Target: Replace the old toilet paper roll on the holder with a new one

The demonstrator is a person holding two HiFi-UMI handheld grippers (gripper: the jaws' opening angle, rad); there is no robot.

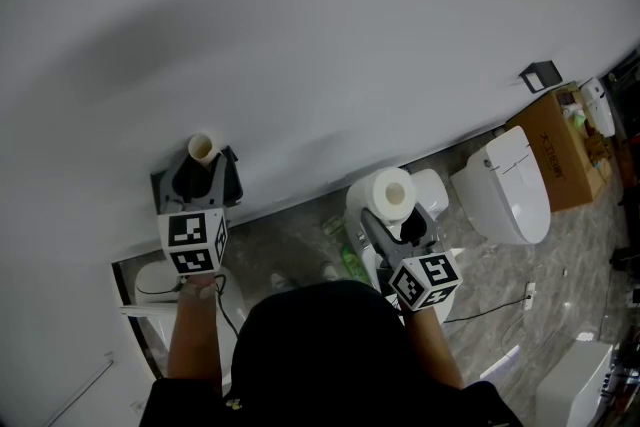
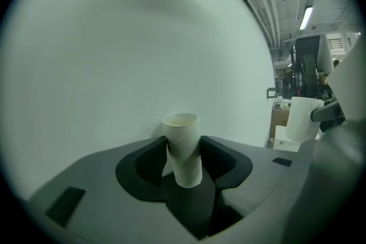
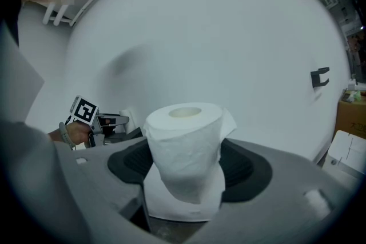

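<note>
The left gripper [image 1: 203, 167] is clamped on the empty tube [image 1: 203, 148], which it holds upright close to the white wall [image 1: 330, 35]. The right gripper [image 1: 402, 218] is clamped on the fresh roll [image 1: 390, 194], also upright, with a loose sheet hanging below. A toilet [image 1: 505, 190] stands further right, against the wall.

Two tools show: the left hand-held gripper [image 1: 203, 167] lower left, the right hand-held gripper [image 1: 400, 220] lower centre. One cardboard tube [image 1: 203, 148] and one toilet paper roll [image 1: 390, 193]. At right, one toilet [image 1: 505, 190], one cardboard box [image 1: 560, 150], one wall bracket [image 1: 540, 75].
</note>
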